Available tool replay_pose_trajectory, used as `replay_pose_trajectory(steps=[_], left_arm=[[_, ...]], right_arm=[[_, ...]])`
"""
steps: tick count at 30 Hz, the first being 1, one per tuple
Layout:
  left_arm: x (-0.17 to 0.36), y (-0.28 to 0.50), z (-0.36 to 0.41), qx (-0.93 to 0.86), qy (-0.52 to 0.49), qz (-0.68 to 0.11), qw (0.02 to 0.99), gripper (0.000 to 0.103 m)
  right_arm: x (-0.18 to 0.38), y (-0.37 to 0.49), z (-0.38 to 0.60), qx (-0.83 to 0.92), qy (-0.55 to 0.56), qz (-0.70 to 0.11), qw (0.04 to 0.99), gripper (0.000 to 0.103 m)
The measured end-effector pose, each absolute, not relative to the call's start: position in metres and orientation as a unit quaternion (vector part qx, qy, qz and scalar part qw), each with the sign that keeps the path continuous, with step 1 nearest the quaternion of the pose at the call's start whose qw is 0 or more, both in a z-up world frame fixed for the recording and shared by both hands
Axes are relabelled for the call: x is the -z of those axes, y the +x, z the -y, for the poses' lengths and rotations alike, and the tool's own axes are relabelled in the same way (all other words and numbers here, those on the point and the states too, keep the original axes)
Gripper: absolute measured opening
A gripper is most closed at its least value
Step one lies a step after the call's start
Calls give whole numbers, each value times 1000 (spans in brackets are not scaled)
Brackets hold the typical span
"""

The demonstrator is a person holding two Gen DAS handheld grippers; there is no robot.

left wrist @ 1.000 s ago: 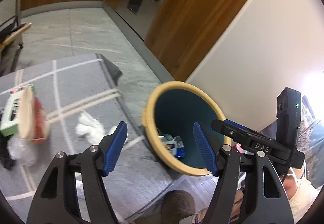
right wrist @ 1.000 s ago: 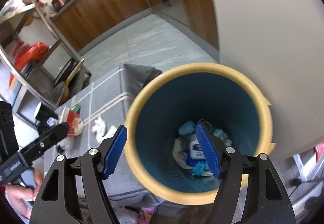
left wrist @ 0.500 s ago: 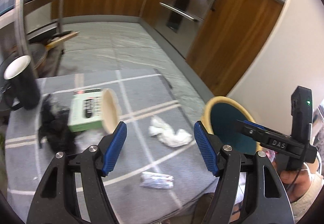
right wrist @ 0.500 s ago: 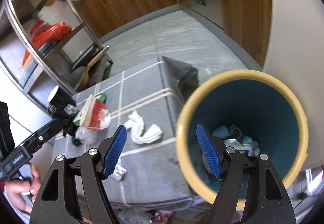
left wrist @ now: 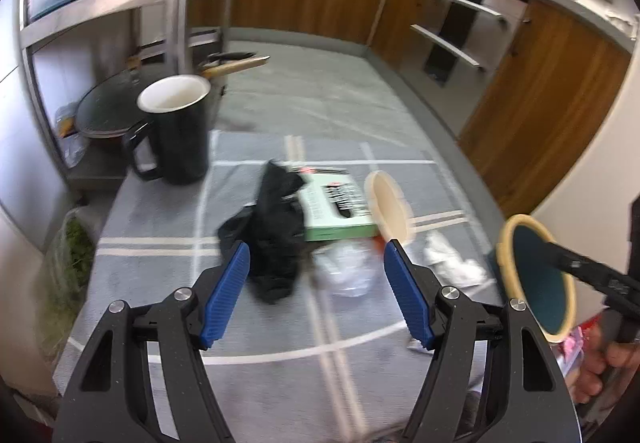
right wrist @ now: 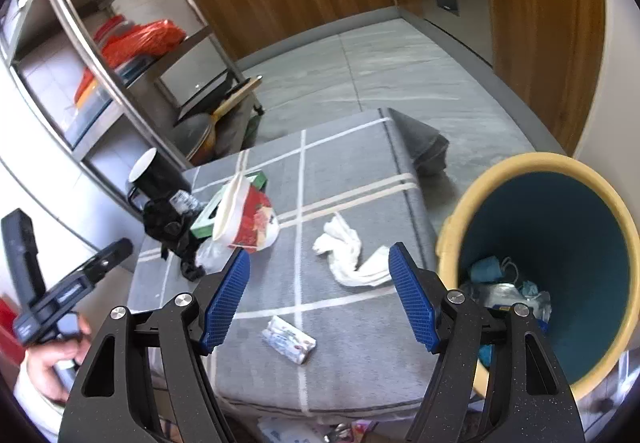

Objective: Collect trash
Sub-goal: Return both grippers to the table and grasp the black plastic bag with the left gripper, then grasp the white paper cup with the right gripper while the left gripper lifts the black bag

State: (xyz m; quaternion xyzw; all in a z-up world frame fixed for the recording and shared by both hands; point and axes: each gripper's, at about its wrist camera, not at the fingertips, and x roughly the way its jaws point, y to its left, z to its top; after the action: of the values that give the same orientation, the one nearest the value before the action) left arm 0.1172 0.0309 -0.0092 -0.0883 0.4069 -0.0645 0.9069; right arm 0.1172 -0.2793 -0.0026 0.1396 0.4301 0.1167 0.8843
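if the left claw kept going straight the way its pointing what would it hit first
Most likely the crumpled clear plastic lying between the open left claw fingers' line, with the black cloth just left of it; depth is hard to judge.

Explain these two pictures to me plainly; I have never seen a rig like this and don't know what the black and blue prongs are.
No robot here: a person holds a hand-operated gripper in each hand, each with a camera looking along its blue-padded jaws. One picture comes from the left gripper, the other from the right gripper. Both stand open and hold nothing. On the grey checked cloth lie trash items: a crumpled white tissue, a small wrapper, a tipped paper bowl, a green box, a black rag and clear plastic. A black mug stands there too. Beside the cloth sits the yellow-rimmed bin, already holding some trash.
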Motion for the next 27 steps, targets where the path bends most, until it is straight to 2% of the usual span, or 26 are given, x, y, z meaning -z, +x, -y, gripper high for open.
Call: replay_pose_trajectory(steps=[9, 10, 11, 12, 13, 14, 17, 27], left_arm=[[38, 158, -45, 49, -95, -423, 900, 67], [40, 162, -45, 47, -96, -424, 899, 61], [43, 166, -46, 46, -98, -429, 897, 47], [46, 169, -47, 46, -101, -435, 894, 41], [47, 171, -47, 44, -101, -439, 892, 20], [48, 172, -48, 38, -95, -442, 891, 11], [44, 166, -50, 34, -93, -441, 892, 7], [12, 139, -73, 22, -116, -431, 895, 7]], right_arm=[[13, 117, 270, -118, 120, -444, 880, 73], [14, 117, 273, -117, 119, -445, 880, 73], [15, 116, 273, -116, 118, -446, 880, 73], [16, 117, 274, -115, 117, -447, 879, 73], [16, 117, 275, -114, 117, -448, 879, 73], [17, 116, 275, -113, 118, -448, 879, 73], [17, 117, 274, -115, 122, -448, 878, 73], [16, 130, 230, -169, 86, -448, 874, 73]])
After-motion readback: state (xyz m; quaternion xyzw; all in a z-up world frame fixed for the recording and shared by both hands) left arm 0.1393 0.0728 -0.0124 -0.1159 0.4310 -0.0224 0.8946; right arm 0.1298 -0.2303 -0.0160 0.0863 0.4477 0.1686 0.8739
